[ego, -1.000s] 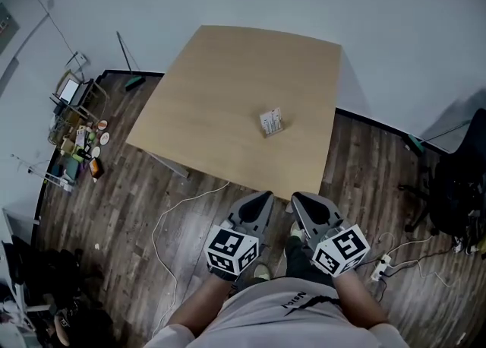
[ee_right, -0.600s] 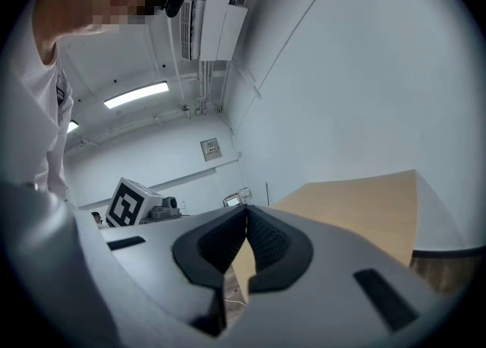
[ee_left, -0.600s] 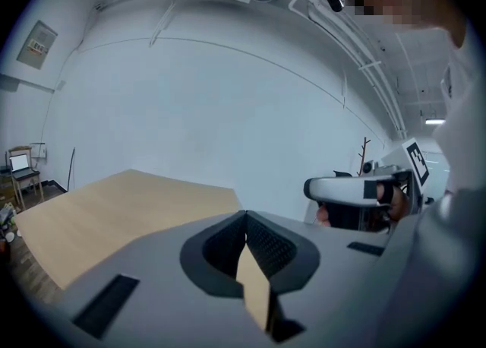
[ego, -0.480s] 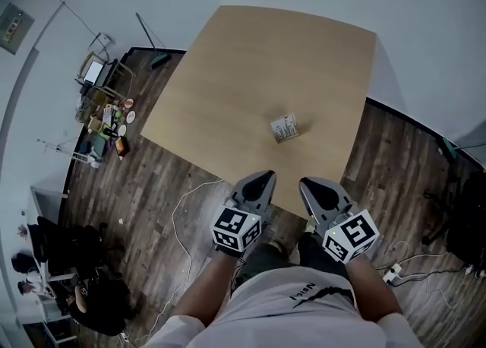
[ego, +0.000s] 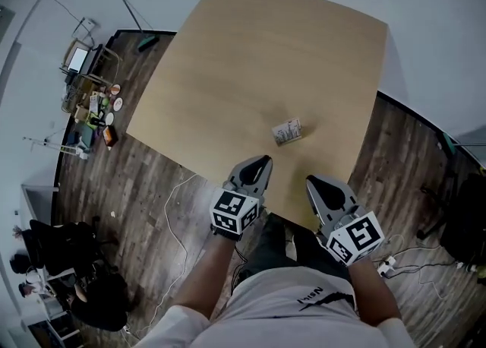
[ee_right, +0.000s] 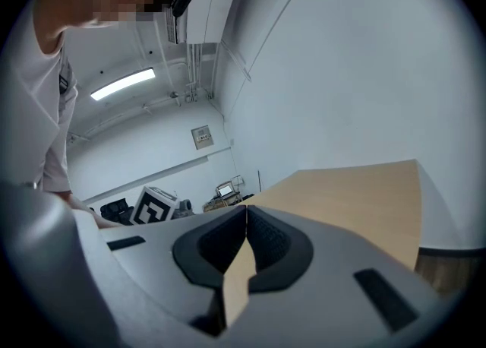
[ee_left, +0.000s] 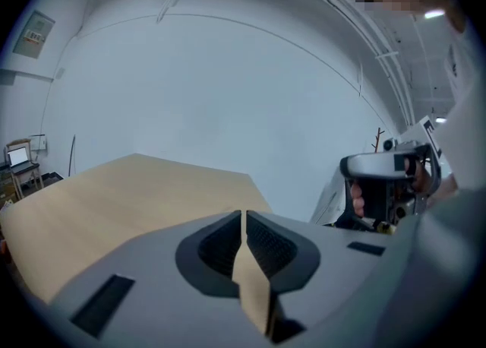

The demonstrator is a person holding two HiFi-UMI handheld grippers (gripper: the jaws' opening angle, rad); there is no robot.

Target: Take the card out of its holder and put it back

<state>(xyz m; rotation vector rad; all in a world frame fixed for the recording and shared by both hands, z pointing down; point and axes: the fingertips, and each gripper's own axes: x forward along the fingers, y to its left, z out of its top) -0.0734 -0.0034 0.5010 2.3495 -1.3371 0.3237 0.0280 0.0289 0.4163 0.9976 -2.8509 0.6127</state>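
A small card holder with a card in it (ego: 288, 131) stands on the light wooden table (ego: 250, 58), near its front right part. My left gripper (ego: 260, 162) hovers at the table's near edge, shut, with nothing between its jaws. My right gripper (ego: 317, 182) is beside it, also shut and empty, just in front of the table edge. Both are short of the holder. In the left gripper view the jaws of the left gripper (ee_left: 243, 214) meet over the tabletop (ee_left: 106, 194); the right gripper view shows the right gripper (ee_right: 246, 210) the same. The holder is not in either gripper view.
Dark wood floor (ego: 144, 187) surrounds the table, with a white cable (ego: 173, 217) on it. A cluttered cart (ego: 87, 107) stands at the left by the wall, a power strip (ego: 383, 265) lies at the right, and a dark chair (ego: 463, 217) is at the far right.
The view has shifted as the person stepped closer; both grippers have moved forward to the table's near edge. Both stay shut. The card holder has not moved on the table.
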